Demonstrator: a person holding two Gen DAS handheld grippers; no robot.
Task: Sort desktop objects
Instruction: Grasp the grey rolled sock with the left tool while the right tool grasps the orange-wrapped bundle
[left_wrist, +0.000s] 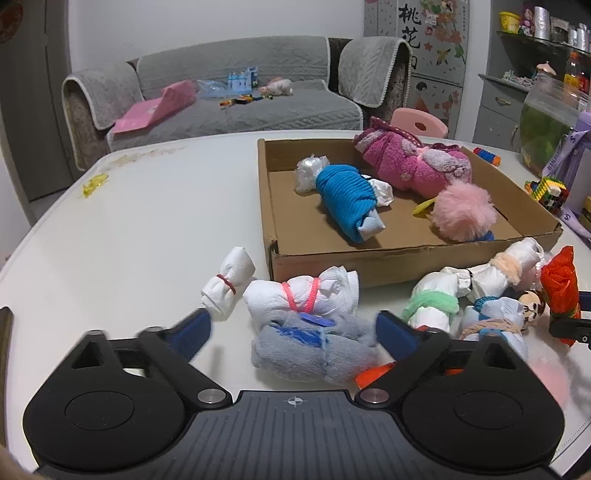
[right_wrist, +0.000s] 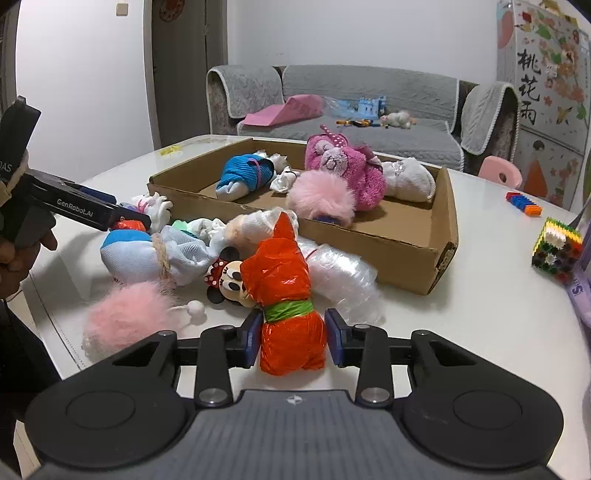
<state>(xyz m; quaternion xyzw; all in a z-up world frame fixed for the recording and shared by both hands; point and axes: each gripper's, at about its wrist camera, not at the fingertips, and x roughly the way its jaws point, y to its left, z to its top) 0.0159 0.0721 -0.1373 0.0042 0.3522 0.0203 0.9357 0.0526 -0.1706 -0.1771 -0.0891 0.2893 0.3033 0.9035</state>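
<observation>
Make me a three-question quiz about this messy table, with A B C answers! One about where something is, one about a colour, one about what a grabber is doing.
1. Where is the blue sock bundle?
A. inside the cardboard box
B. on the sofa
C. on the floor

2. What colour is the band around the orange plastic bundle?
A. purple
B. green
C. black

3. What lies between the fingers of the left gripper?
A. nothing
B. a block cube
C. the grey cloth bundle

Answers:
1 A, it lies on the box floor beside the magenta plush.
2 B, a green strip cinches its middle.
3 C, the grey bundle lies between the blue pads, which stand apart from it.
</observation>
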